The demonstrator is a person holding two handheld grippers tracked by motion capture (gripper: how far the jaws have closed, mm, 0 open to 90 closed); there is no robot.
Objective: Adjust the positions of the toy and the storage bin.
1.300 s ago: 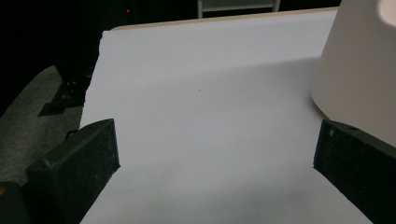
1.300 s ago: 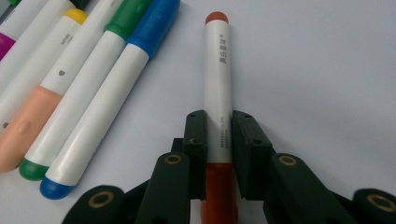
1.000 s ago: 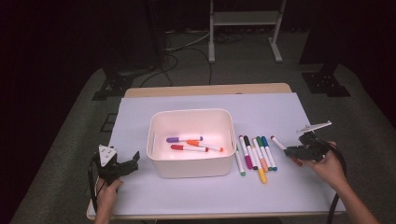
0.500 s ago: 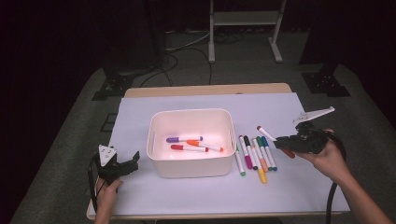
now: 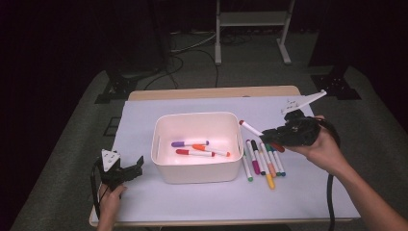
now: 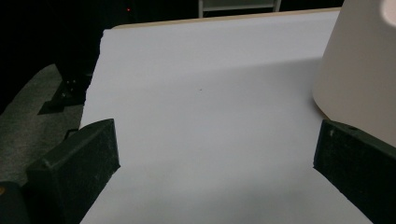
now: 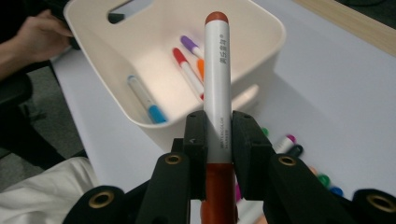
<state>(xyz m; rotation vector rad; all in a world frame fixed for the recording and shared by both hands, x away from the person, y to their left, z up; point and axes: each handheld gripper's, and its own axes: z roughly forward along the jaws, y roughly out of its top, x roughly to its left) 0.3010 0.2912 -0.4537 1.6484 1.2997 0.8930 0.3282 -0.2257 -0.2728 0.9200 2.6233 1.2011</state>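
A white marker with a rust-red cap [image 7: 217, 84] is clamped upright between the jaws of my right gripper [image 7: 218, 135]. In the high view that gripper [image 5: 270, 133] hovers above the table just right of the white bin [image 5: 197, 173], and the marker [image 5: 250, 127] points toward the bin's right rim. Inside the bin [image 7: 271, 32] lie purple [image 5: 190, 143], orange [image 5: 204, 148], red [image 5: 195, 153] and blue [image 7: 144, 100] markers. My left gripper [image 5: 136, 168] rests at the front left of the table, open, with bare white paper between its jaws [image 6: 215, 154].
Several more markers [image 5: 262, 161] lie in a row on the white paper right of the bin. The bin's outer wall [image 6: 359, 70] stands close to my left gripper's right jaw. Dark floor and a stand's legs lie beyond the table's far edge.
My right gripper has lifted off the table with the marker and moved left toward the bin. The left gripper has stayed where it was.
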